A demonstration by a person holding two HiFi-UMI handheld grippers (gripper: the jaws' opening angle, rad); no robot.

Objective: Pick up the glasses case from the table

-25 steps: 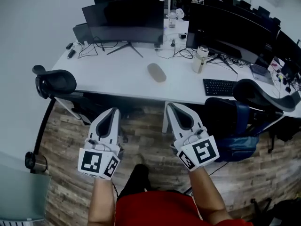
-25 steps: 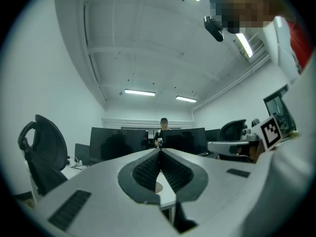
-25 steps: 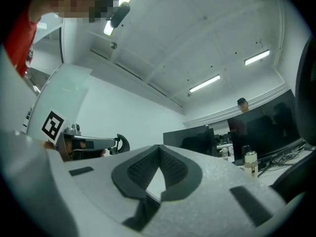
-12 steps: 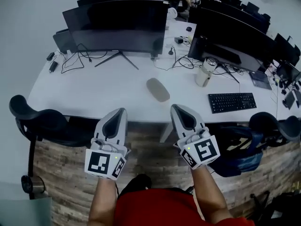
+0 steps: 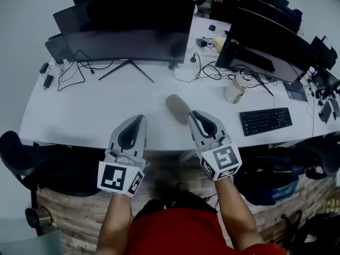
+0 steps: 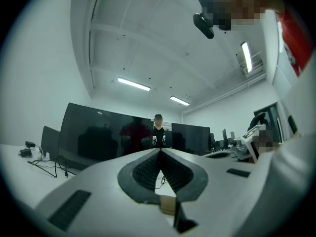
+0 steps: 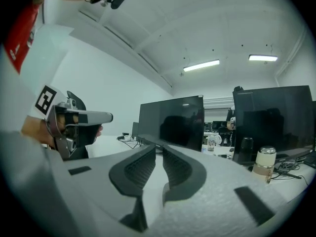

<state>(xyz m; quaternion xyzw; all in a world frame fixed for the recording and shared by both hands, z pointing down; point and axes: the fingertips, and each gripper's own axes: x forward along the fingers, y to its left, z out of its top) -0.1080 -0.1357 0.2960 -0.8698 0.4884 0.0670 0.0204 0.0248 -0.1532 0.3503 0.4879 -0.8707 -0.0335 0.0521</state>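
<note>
The glasses case (image 5: 175, 104) is a grey oval lying on the white table (image 5: 101, 116), near its front edge. My right gripper (image 5: 192, 113) reaches over that edge with its tips just right of the case's near end. Whether they touch is unclear. Its jaws are opening, with a thin gap and nothing between them (image 7: 159, 145). My left gripper (image 5: 142, 117) is level beside it, left of the case and apart from it. Its jaws meet at the tip (image 6: 160, 150), holding nothing. Neither gripper view shows the case.
Two large dark monitors (image 5: 127, 23) (image 5: 271, 41) stand at the back with cables around their feet. A metal tumbler (image 5: 235, 87) and black keyboard (image 5: 265, 121) are to the right. Office chairs (image 5: 32, 161) and a backpack (image 5: 271, 182) sit below the table edge.
Both grippers have travelled forward from over the floor to over the table's front edge. The right tips have come up beside the case, and a thin gap shows between them.
</note>
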